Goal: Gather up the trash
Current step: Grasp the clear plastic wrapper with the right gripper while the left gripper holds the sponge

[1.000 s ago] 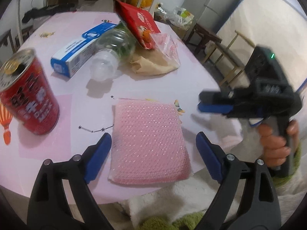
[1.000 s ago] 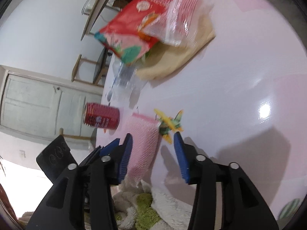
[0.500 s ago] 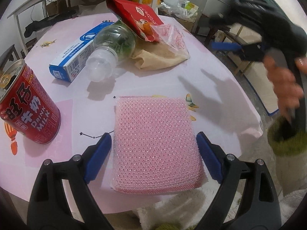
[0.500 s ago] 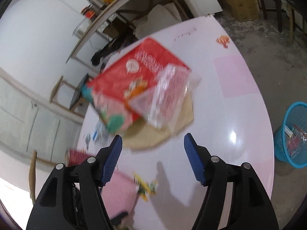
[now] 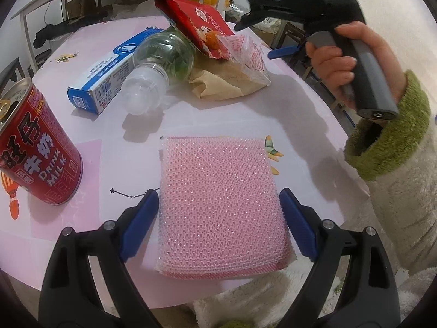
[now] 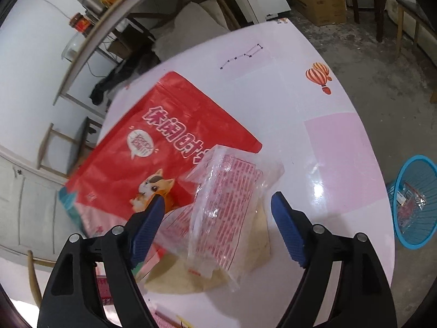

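Observation:
A pink mesh sponge (image 5: 221, 196) lies at the table's near edge. My left gripper (image 5: 218, 210) is open and straddles it, its blue pads close beside the sponge's two sides. Farther back lies a heap: a red snack bag (image 5: 202, 24), a clear red-printed wrapper (image 5: 245, 52), brown paper (image 5: 226, 84) and a plastic bottle (image 5: 158, 63). My right gripper (image 6: 218, 218) hovers over the wrapper (image 6: 226, 207) and the snack bag (image 6: 164, 147). Its jaws are opening, the wrapper lies below the gap, and the pads touch nothing. In the left wrist view a hand in a green cuff holds the right gripper (image 5: 259, 41).
A red milk-drink can (image 5: 35, 147) stands at the left, with a blue-and-white box (image 5: 109, 73) behind the bottle. A blue basket (image 6: 418, 205) holding some trash sits on the floor beyond the table's (image 6: 314, 114) right edge. Chairs, boxes and a bench surround the table.
The right gripper swung from the table's near edge to above the snack bag and wrapper, and its jaws widened. The left gripper stayed over the sponge.

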### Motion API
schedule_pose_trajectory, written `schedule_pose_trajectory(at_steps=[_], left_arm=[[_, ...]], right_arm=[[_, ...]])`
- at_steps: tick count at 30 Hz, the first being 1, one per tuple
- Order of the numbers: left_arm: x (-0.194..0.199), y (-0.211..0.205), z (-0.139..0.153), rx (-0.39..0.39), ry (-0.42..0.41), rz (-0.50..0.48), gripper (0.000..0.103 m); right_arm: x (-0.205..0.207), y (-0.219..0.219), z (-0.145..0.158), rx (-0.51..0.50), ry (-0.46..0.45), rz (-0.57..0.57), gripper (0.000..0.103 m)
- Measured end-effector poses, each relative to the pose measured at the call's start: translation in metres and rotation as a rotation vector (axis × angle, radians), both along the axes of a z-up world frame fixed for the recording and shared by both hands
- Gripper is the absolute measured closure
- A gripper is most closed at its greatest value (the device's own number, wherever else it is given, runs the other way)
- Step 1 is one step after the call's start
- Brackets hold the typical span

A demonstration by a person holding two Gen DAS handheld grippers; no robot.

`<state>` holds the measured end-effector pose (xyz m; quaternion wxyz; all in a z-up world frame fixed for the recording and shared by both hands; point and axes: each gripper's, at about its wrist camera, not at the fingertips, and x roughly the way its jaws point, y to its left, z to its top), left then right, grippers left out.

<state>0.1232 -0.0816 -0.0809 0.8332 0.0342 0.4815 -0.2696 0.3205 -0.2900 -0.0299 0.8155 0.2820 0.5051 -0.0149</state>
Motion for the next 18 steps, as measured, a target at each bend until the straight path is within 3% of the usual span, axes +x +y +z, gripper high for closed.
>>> schedule_pose_trajectory(at_steps=[8,18], left_arm=[[-0.002,0.004,0.001,-0.013,0.001,-0.007,0.018],[-0.001,0.015,0.003,-0.030,-0.001,0.009,0.018]], right_arm=[[0.002,0.000,-0.007,0.002,0.036,-0.013,0.056],[-0.010,-0.008,0.001,0.049,0.008,-0.023,0.082]])
